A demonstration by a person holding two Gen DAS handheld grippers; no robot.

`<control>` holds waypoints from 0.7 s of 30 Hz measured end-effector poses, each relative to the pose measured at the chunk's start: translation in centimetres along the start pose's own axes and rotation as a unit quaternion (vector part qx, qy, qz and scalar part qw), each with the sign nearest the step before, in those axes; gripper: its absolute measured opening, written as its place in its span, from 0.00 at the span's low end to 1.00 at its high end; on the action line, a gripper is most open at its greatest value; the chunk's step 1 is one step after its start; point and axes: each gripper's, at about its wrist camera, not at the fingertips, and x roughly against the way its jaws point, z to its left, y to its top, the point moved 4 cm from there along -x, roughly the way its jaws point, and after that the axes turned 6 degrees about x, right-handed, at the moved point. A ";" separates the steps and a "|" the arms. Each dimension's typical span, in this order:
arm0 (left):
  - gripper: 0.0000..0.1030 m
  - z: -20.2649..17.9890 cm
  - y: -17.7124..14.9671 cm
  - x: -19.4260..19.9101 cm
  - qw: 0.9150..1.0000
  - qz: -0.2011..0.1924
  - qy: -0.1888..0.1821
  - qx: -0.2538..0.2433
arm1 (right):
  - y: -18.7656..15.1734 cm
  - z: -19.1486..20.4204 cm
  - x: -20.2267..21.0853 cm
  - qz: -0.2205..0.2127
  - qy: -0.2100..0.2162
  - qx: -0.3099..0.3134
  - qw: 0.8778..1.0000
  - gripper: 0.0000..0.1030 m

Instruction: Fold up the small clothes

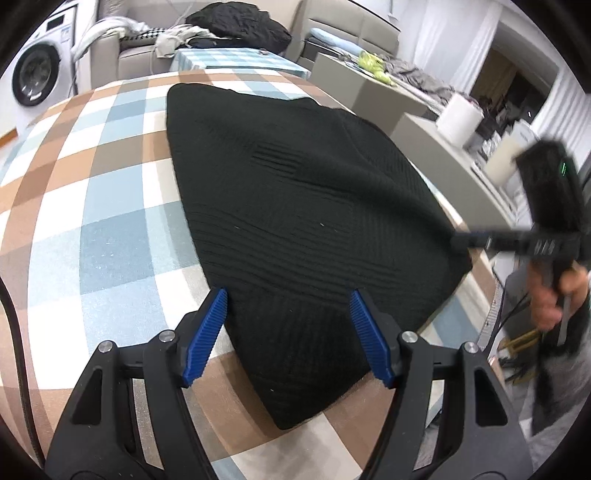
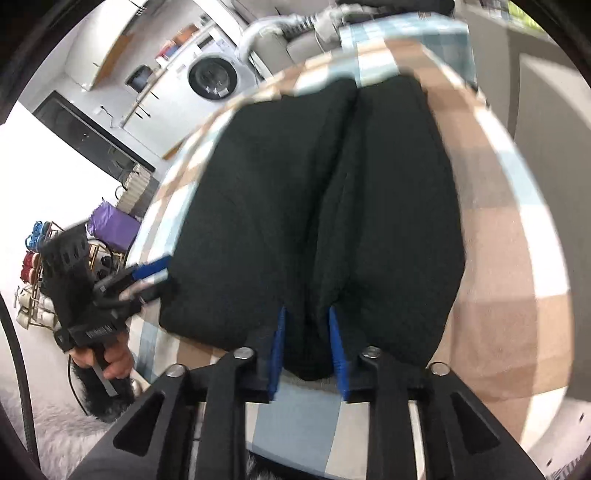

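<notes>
A black knit garment [image 1: 295, 184] lies flat on a table covered by a brown, blue and white checked cloth [image 1: 110, 184]. My left gripper [image 1: 288, 295] is open, its blue pads straddling the garment's near edge without pressing on it. In the left wrist view my right gripper [image 1: 458, 240] meets the garment's right edge, where the cloth rises toward it. In the right wrist view my right gripper [image 2: 307, 310] has a bunched fold of the garment [image 2: 388, 203] filling the gap between its pads. A crease runs away from that fold. The left gripper [image 2: 159, 280] shows at the garment's left edge.
A washing machine [image 1: 37, 74] stands beyond the table. A sofa piled with clothes [image 1: 240, 22] is at the back. Grey counters carry a white paper roll [image 1: 460, 118] on the right. A purple bag [image 2: 110, 225] and a rack of items [image 2: 33, 277] stand past the table's left edge.
</notes>
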 end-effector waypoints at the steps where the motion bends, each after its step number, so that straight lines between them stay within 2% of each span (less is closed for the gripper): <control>1: 0.65 -0.2 -0.2 -0.1 1.000 0.002 0.004 -0.006 | 0.6 0.2 0.4 -0.013 -0.003 0.007 1.000 0.39; 3: 0.66 -0.5 -0.5 -0.5 1.000 0.010 0.015 -0.023 | 1.6 0.0 0.2 -0.024 -0.010 0.014 1.000 0.43; 5: 0.66 -0.5 -0.6 -0.5 0.999 0.012 0.020 -0.028 | 2.0 -0.4 -0.5 -0.013 -0.021 0.010 1.000 0.43; 9: 0.66 2.0 0.7 -0.5 0.999 -0.001 -0.018 0.047 | 3.0 -2.2 0.4 -0.054 -0.049 -0.018 0.997 0.44; 11: 0.66 3.2 1.5 -0.9 0.997 -0.007 -0.018 0.077 | 3.1 -3.0 0.6 -0.064 -0.051 -0.024 0.996 0.44; 14: 0.66 4.9 2.9 -2.1 0.992 -0.012 -0.023 0.122 | 3.0 -3.8 -0.6 -0.055 -0.048 -0.032 0.997 0.44; 17: 0.65 5.5 4.4 -3.0 0.989 -0.021 -0.036 0.144 | 2.6 -3.9 -1.5 -0.046 -0.050 -0.029 0.997 0.44; 20: 0.57 5.7 5.6 -4.0 0.987 -0.025 -0.033 0.158 | 2.5 -4.0 -1.9 -0.045 -0.052 -0.028 0.997 0.44; 21: 0.43 5.7 6.1 -4.4 0.986 -0.029 -0.025 0.160 | 2.4 -4.0 -2.0 -0.045 -0.052 -0.027 0.997 0.44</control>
